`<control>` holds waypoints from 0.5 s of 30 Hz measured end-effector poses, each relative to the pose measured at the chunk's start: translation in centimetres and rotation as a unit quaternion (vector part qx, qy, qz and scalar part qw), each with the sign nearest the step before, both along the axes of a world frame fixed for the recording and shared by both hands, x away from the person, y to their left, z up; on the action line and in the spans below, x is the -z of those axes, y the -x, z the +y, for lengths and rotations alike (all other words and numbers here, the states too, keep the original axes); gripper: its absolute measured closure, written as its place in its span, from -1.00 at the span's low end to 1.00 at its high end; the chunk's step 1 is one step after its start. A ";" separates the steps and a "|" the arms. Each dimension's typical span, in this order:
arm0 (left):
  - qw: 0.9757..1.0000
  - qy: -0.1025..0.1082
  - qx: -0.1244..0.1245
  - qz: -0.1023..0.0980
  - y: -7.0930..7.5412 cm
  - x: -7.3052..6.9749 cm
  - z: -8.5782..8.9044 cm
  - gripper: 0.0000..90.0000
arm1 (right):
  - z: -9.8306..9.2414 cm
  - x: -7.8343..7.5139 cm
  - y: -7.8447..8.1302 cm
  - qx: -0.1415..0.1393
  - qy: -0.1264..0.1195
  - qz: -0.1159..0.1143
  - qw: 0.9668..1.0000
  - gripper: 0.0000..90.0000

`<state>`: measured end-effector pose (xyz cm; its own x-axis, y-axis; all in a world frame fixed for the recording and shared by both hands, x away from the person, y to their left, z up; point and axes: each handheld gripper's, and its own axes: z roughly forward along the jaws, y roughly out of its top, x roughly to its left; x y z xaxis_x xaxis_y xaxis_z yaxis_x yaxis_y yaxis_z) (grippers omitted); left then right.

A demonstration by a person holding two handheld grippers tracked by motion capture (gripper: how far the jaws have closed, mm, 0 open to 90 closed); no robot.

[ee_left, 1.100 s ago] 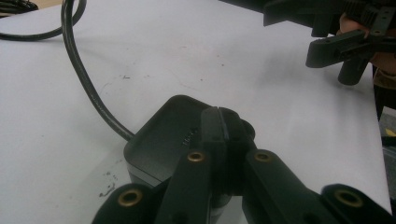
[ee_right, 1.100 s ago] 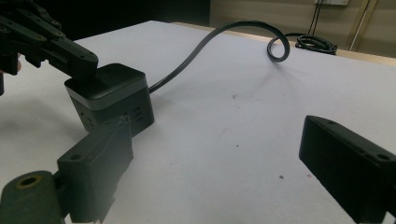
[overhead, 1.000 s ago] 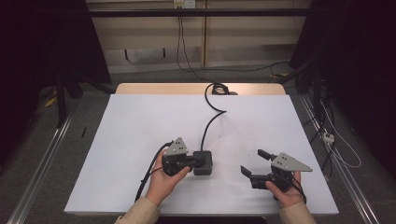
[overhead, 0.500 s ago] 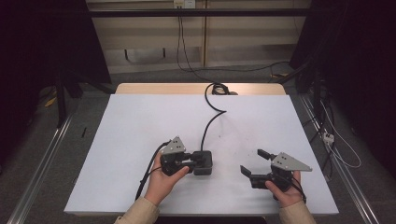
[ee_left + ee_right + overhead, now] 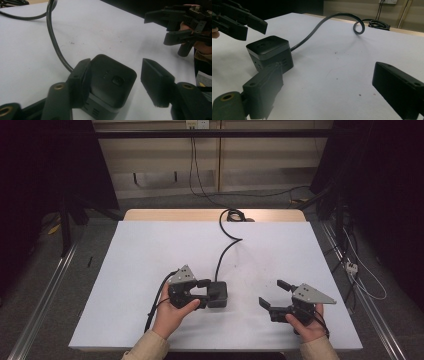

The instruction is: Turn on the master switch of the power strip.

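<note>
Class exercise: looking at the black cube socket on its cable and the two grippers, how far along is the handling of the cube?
Done: the cube socket sits flat on the white table, its cable trailing to the far edge. In hand: the left gripper has just been opening; one jaw lies against the cube, the other stands clear, so the grip looks released. Left: drawing that gripper away. The right gripper waits open, apart.

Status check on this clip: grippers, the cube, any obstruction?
Left gripper just opening, one jaw off black power cube. Right gripper open, empty, apart. Cube's cable trails away; nothing obstructing.
</note>
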<state>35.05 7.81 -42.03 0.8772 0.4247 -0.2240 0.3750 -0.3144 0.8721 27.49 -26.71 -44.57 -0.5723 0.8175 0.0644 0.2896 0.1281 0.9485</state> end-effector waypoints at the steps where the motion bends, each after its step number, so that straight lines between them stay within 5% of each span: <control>1: 1.000 0.001 0.000 0.000 0.0 0.0 0.1 -0.19 | 0.0 0.0 0.0 0.000 0.000 0.000 1.000 -0.79; 5: 1.000 -0.003 -0.007 0.009 -0.1 -0.1 0.7 -0.46 | 0.0 0.0 0.0 -0.001 0.001 0.001 1.000 -0.79; 15: 1.000 0.004 -0.019 0.013 -0.1 0.1 2.3 -0.73 | 0.1 0.0 -0.1 -0.002 0.001 0.000 1.000 -0.79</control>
<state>35.15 10.15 -42.13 0.8542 0.4561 -0.2497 0.4088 -0.2925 0.8645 27.56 -26.62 -44.56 -0.5748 0.8158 0.0631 0.2893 0.1305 0.9483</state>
